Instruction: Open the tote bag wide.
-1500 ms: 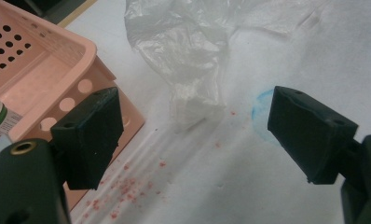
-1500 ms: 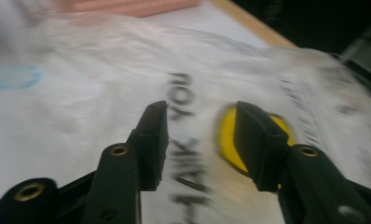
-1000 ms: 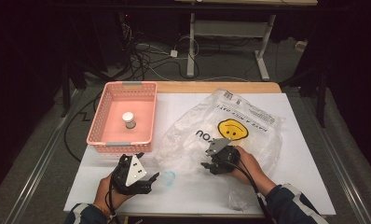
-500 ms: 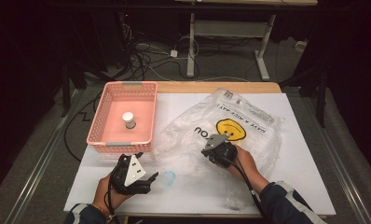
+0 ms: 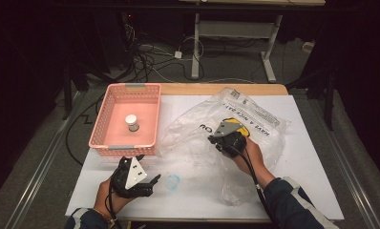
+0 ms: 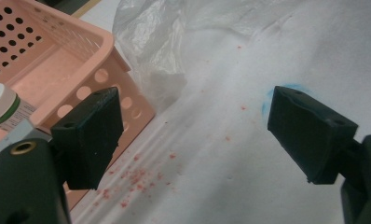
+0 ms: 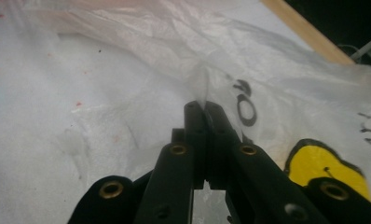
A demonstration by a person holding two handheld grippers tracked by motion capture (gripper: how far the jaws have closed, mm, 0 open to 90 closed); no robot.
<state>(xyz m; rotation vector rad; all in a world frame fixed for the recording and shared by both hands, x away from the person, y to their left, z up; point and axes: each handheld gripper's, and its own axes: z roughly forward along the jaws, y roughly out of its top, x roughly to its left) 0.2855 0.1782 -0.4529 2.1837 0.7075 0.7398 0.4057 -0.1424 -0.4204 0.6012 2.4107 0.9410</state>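
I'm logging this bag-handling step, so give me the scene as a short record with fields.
surface: white table
plastic bag: clear, crumpled, yellow print, lying on the table
right gripper: shut on a fold of the plastic bag
left gripper: open, nothing between the jaws, beside the basket
pink basket: holds one small white-capped bottle

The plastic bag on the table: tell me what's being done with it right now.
A person works it with two hand-held grippers. The right gripper has its jaws shut on a fold of the clear plastic bag, pinching the film near its printed lettering. The left gripper hangs open above the white table cover, next to the pink basket, gripping nothing. A small white-capped bottle stands in that basket.
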